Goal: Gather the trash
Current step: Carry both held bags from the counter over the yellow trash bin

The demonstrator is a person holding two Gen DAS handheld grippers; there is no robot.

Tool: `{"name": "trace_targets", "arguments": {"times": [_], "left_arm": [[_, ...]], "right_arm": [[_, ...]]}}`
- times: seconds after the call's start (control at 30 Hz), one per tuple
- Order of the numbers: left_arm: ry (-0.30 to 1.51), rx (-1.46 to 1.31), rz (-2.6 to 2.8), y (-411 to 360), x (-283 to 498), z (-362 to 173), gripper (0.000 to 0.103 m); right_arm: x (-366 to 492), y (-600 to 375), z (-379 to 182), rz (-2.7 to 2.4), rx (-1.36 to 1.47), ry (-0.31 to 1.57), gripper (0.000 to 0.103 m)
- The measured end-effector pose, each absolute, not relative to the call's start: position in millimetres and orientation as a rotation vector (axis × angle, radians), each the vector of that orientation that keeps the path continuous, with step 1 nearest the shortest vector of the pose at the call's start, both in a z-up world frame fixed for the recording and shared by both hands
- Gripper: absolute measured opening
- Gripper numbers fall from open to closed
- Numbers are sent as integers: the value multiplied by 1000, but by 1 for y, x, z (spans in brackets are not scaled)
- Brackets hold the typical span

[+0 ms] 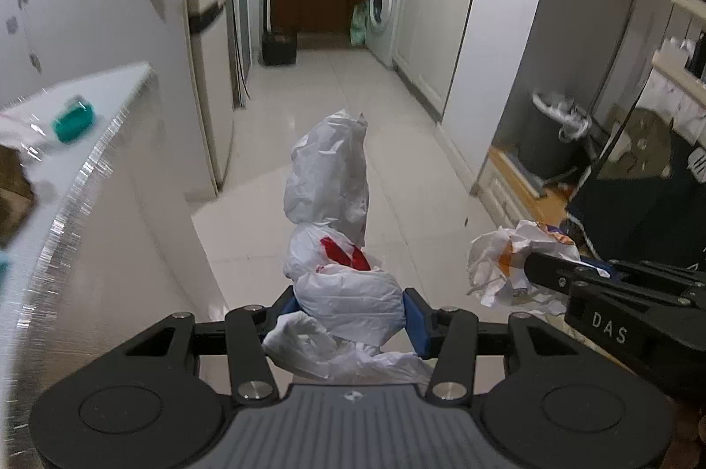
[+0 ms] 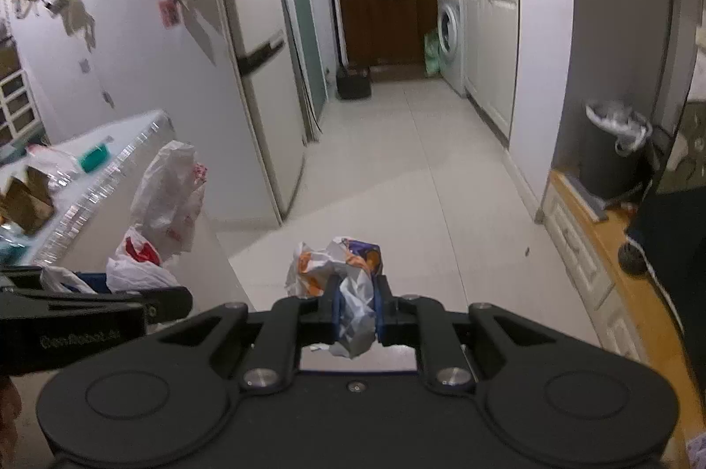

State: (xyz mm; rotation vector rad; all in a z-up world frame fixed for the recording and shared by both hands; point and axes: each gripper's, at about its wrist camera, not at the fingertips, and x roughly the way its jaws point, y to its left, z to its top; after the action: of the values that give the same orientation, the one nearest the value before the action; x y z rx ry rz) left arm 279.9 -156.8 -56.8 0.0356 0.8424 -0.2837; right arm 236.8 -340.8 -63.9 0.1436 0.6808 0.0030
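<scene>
Clamping the left gripper around the crumpled middle of a white plastic bag, jaws closed only partway against its bulk, loose upper folds standing up and swaying free above the floor. Pinching the right gripper nearly closed on a crumpled paper wrapper, held just right of the bag. Judging both as light, soft and slippery, so gripping bunched material rather than a loose flap, heading likely toward the lined bin ahead right.
</scene>
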Motion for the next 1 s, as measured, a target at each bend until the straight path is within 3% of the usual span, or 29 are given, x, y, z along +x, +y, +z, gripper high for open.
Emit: {"name": "trace_targets", "arguments": {"times": [0.57, 1.0], "left_arm": [[1165, 7, -233, -156, 353, -233, 50], [1323, 50, -258, -167, 367, -313, 50]], "right_arm": [[307, -342, -219, -65, 228, 998, 15], [325, -357, -298, -60, 295, 1174, 16]]}}
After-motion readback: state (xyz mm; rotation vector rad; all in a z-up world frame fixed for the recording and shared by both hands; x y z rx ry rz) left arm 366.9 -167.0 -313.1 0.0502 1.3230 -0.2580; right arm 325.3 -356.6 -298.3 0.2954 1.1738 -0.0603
